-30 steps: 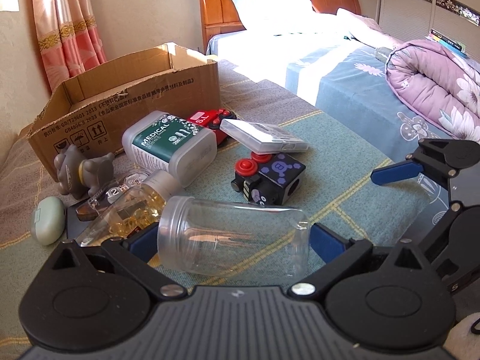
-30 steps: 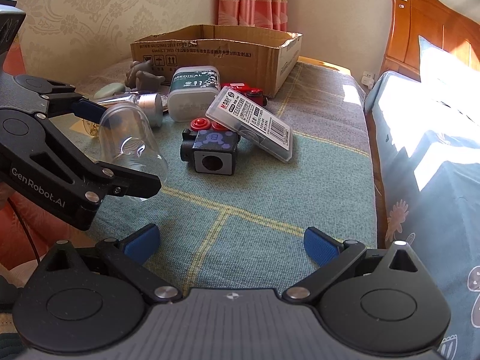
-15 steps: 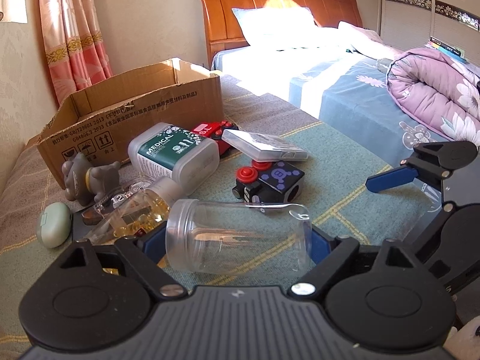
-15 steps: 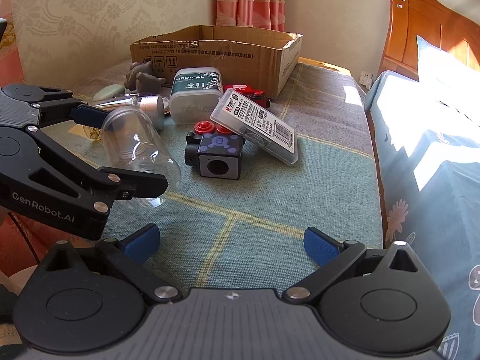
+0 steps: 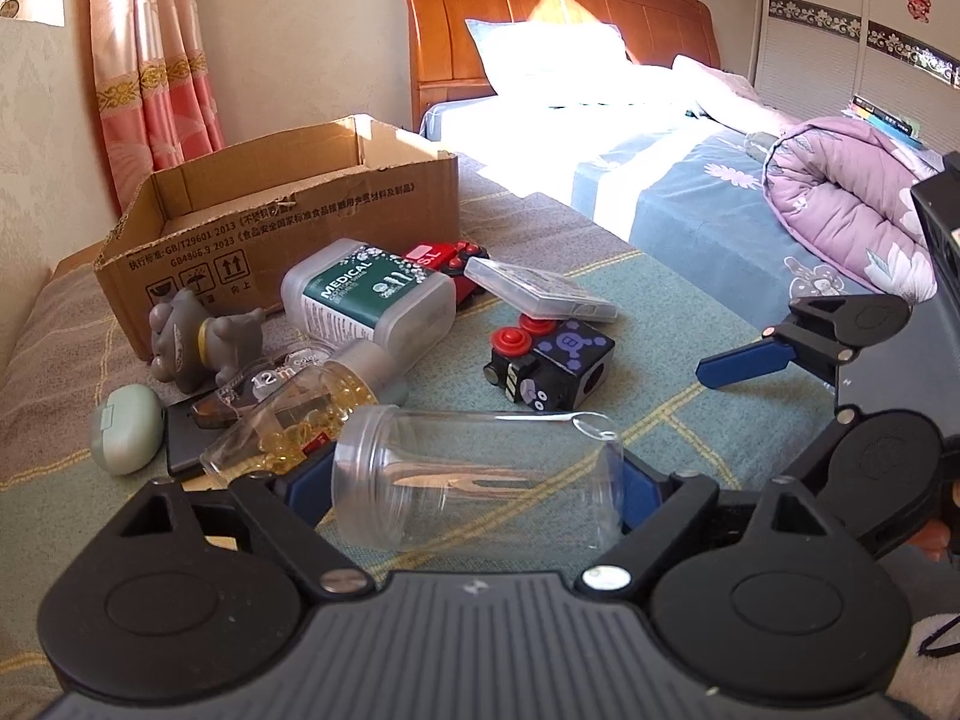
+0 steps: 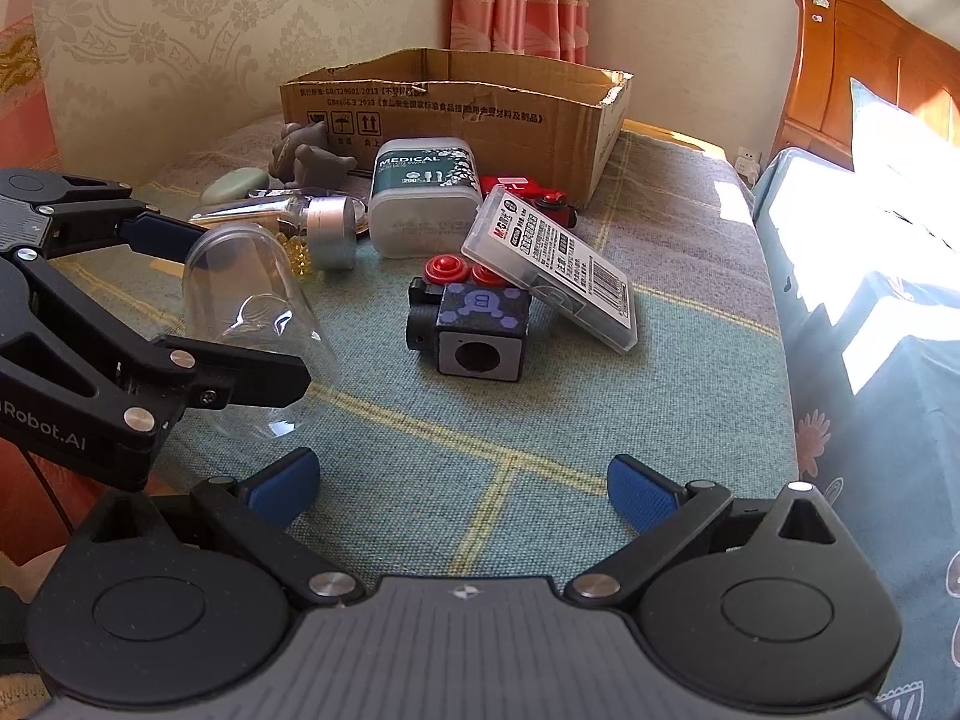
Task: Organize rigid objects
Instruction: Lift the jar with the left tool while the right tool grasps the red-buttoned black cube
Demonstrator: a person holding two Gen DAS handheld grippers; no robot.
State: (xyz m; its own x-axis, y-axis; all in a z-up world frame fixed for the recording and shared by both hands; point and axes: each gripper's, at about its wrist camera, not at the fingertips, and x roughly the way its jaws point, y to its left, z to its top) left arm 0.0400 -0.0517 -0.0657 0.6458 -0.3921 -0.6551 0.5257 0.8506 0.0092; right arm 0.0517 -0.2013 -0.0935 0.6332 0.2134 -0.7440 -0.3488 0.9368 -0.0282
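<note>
One clear jar (image 5: pixel 480 474) between left tongs (image 5: pixel 474 483).

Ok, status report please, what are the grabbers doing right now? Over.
Left gripper shut on clear jar. Right gripper open, empty. Cardboard box behind clutter: cube toy, swab tub.

Checked blanket (image 6: pixel 540 420): cardboard box (image 6: pixel 456 108), toy cube (image 6: pixel 474 330), swab tub (image 6: pixel 420 198).

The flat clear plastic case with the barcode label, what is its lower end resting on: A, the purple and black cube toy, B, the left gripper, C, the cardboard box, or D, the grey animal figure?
A: the clear case lies tilted with one end propped on top of the cube toy, beside its red knobs, apart from the cardboard box behind.
</note>
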